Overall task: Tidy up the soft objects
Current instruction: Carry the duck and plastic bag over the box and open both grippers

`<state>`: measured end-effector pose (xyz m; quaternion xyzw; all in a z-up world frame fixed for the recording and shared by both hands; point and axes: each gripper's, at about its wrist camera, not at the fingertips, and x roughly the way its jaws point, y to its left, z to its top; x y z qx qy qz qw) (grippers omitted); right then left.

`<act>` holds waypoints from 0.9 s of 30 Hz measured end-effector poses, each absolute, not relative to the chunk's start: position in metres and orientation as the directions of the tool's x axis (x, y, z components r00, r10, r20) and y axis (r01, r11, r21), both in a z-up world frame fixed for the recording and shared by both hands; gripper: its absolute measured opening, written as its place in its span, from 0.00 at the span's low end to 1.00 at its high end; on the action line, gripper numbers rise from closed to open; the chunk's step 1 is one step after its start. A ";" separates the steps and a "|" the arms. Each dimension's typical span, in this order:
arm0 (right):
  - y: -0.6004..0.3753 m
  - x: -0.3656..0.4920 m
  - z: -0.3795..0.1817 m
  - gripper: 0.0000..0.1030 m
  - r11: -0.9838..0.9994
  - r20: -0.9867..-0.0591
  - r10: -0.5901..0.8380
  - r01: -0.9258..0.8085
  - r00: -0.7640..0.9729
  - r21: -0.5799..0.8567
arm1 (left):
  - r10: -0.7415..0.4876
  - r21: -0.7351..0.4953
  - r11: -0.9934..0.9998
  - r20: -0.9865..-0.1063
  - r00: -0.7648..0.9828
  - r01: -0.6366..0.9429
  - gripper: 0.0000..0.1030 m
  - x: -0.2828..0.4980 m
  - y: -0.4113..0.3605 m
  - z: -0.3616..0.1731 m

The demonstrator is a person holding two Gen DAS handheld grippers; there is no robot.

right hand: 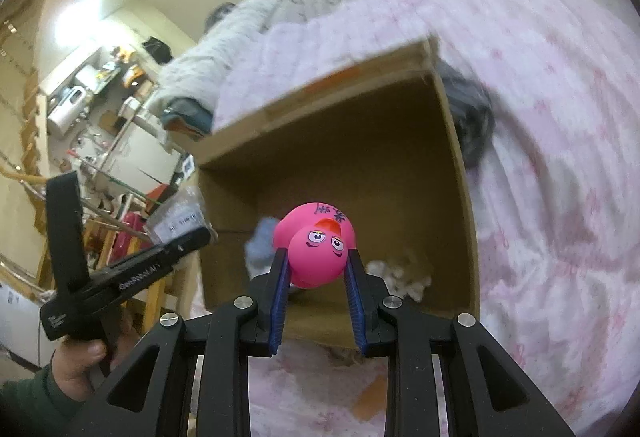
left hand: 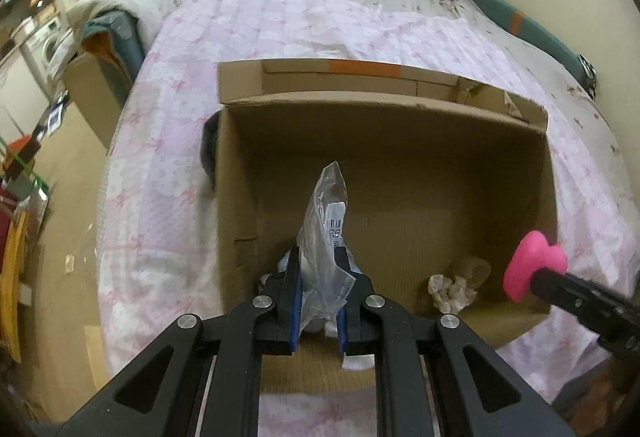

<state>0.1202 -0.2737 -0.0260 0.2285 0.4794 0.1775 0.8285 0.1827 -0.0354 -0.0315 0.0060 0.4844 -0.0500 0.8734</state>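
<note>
Right now the left gripper [left hand: 318,257] has its fingers clamped on a clear plastic bag [left hand: 326,233], whose long axis stands up between them over the cardboard box [left hand: 384,153]. Just beside it, the right gripper [right hand: 316,257] pinches a pink rubber duck [right hand: 316,249] above the box's near edge. Both loads hang over the opening; a crumpled white wad [left hand: 456,285] lies inside. Beyond, a pink quilted bed [left hand: 280,29] and a cluttered room.

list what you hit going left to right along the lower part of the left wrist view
pink quilt → box wall → plastic bag in the left gripper → crumpled wad → pink duck in the right gripper
</note>
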 end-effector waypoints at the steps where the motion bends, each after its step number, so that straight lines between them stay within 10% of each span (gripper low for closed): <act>1: -0.272 0.121 -0.028 0.28 0.841 -0.723 0.503 -0.078 0.474 0.535 | -0.070 -0.027 0.996 -0.852 0.518 0.089 0.12 0.184 -0.037 -0.037; 27: -0.260 0.133 -0.049 0.28 0.883 -0.786 0.444 -0.061 0.431 0.465 | -0.091 -0.073 0.996 -0.874 0.478 0.057 0.19 0.185 -0.034 -0.054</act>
